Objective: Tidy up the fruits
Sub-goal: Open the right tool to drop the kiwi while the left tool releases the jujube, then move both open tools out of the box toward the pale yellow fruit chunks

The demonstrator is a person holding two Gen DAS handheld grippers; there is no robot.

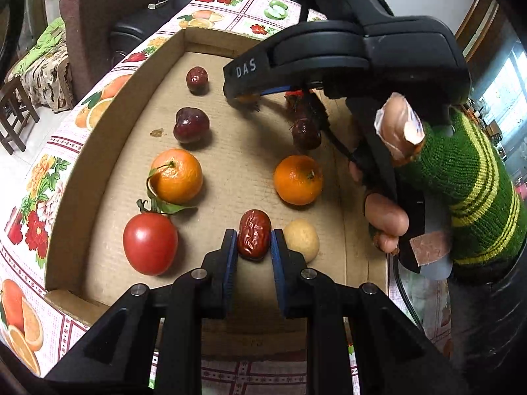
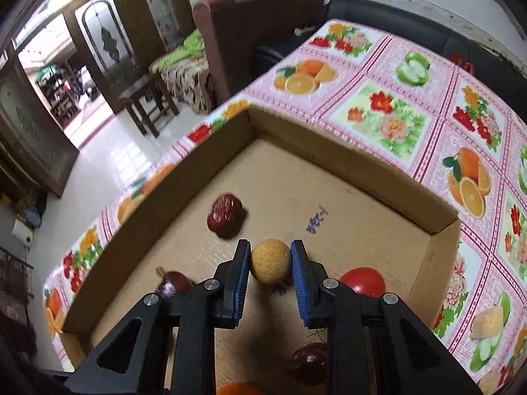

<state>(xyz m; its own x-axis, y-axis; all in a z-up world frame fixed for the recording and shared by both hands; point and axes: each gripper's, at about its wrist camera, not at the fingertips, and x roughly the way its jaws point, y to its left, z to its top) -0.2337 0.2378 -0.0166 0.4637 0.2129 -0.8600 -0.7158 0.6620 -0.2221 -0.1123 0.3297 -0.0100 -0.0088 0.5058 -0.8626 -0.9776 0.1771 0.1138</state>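
floral table (image 2: pixel 388 105) carries a cardboard box (image 2: pixel 346 164). inside the box, left gripper (image 1: pixel 254 237) fingers clamp a red date (image 1: pixel 254 235); right gripper (image 2: pixel 270 260) fingers clamp a yellow fruit (image 2: pixel 270 261).

Left hand-held gripper (image 1: pixel 254 240) points down into the box, blue pads (image 1: pixel 232 250) pinched onto a wrinkled date (image 1: pixel 254 234). Right hand-held gripper (image 2: pixel 270 261) is clamped on a small tan fruit (image 2: pixel 270 261), farther into the box than the date. The right hand (image 1: pixel 392 151), green striped sleeve, wraps its handle, thumb on top.
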